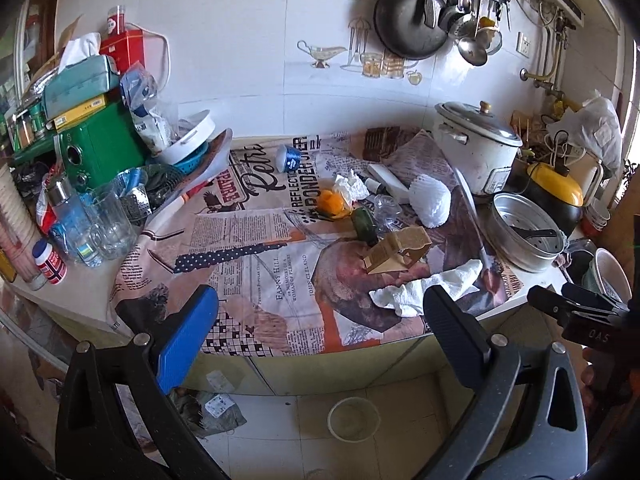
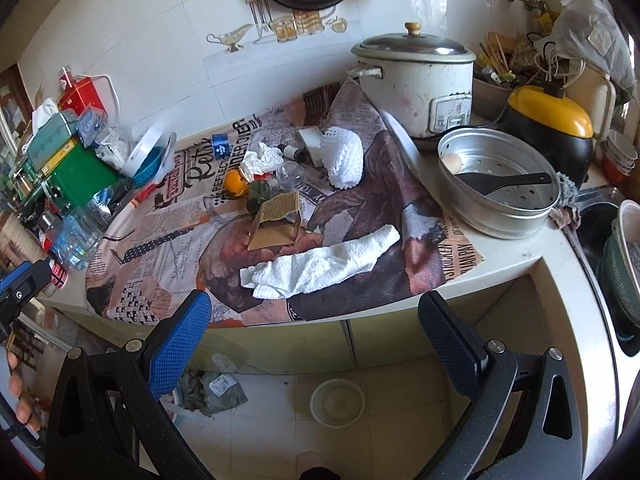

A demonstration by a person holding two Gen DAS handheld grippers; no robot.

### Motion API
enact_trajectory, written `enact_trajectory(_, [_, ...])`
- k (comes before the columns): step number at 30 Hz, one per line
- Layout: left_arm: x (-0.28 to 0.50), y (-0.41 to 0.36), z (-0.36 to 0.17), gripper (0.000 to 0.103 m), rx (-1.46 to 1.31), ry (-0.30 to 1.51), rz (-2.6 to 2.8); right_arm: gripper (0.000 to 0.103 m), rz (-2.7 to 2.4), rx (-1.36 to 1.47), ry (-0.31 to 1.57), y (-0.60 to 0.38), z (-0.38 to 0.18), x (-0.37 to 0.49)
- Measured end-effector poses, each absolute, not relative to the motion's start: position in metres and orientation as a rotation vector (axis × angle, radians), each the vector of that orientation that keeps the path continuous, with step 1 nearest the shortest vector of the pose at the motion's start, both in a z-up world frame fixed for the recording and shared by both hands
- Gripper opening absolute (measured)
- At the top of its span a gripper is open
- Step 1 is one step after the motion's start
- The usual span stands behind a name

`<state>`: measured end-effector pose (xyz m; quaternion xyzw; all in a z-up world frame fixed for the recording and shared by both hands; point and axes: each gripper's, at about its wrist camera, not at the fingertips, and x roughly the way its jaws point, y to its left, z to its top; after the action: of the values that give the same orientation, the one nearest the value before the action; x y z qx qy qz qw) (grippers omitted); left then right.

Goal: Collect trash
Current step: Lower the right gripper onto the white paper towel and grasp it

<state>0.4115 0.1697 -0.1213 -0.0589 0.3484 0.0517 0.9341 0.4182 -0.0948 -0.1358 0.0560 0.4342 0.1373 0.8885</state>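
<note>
Trash lies on the newspaper-print cloth (image 1: 264,264) (image 2: 160,248): a long crumpled white paper towel (image 1: 428,286) (image 2: 320,266), a torn brown cardboard box (image 1: 396,250) (image 2: 276,216), a crumpled tissue (image 1: 352,188) (image 2: 262,160), orange peel (image 1: 330,202) (image 2: 234,184), a white foam fruit net (image 1: 430,198) (image 2: 344,158) and a clear plastic piece (image 1: 386,208) (image 2: 290,174). My left gripper (image 1: 320,320) hangs open before the counter edge, nothing between its fingers. My right gripper (image 2: 314,320) is open too, just short of the paper towel.
A rice cooker (image 1: 476,146) (image 2: 416,80), a steamer tray with a black spoon (image 2: 500,184) and a yellow-lidded pot (image 2: 550,120) stand right. Glasses, bottles (image 1: 80,220) and a green box (image 1: 100,140) crowd the left. A bowl (image 2: 338,402) sits on the floor below.
</note>
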Motion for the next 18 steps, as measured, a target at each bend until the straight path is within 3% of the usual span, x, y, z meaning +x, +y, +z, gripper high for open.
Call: enact_trajectory(18, [0.516,0.162,-0.18,0.103,-0.226,0.898,0.239,0.101,0.439,0.165,1.179,-0.098,-0.247,0.564])
